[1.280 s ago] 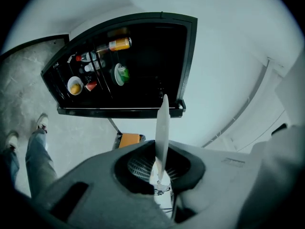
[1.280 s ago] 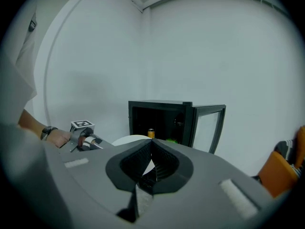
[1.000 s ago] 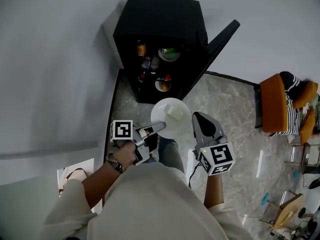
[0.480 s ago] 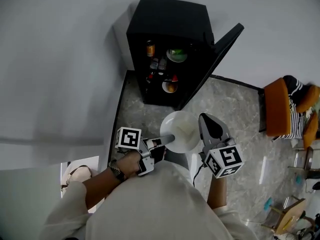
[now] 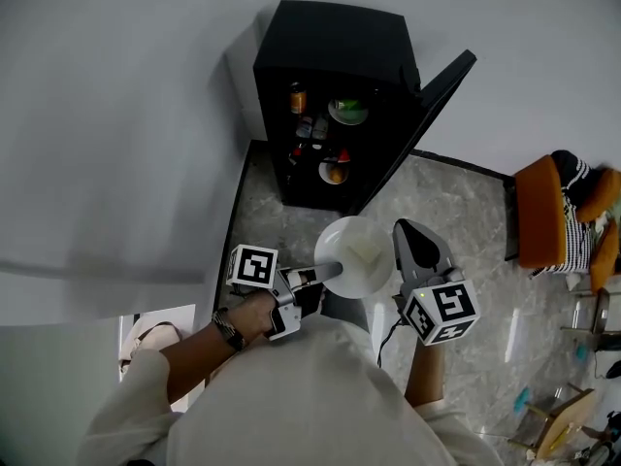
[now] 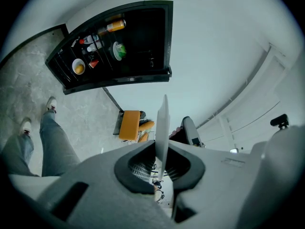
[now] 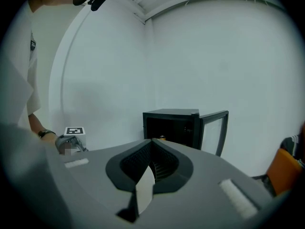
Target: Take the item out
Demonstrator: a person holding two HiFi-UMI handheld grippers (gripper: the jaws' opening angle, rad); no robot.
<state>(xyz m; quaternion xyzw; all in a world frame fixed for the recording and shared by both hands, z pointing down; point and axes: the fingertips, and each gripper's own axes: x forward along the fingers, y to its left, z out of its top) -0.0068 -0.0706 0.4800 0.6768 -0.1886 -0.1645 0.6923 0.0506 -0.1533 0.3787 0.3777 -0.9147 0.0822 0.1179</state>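
Note:
A round white plate (image 5: 354,255) with a pale block of food (image 5: 369,250) on it hangs in the air in front of the open black mini fridge (image 5: 340,95). My left gripper (image 5: 330,270) is shut on the plate's near-left rim. In the left gripper view the plate (image 6: 163,123) stands edge-on between the pads of that gripper (image 6: 162,144). My right gripper (image 5: 409,229) sits just right of the plate, pointing at the fridge. Its jaws meet at the tips (image 7: 152,141) with nothing gripped.
The fridge door (image 5: 432,105) stands swung open to the right. On its shelves are bottles (image 5: 309,124), a green-filled bowl (image 5: 347,113) and a dish with something orange (image 5: 333,173). An orange chair (image 5: 543,216) stands at the right. A white wall runs along the left.
Both grippers and the plate have drawn back from the fridge toward the person, mostly in the first half second. The left grip on the rim is unchanged.

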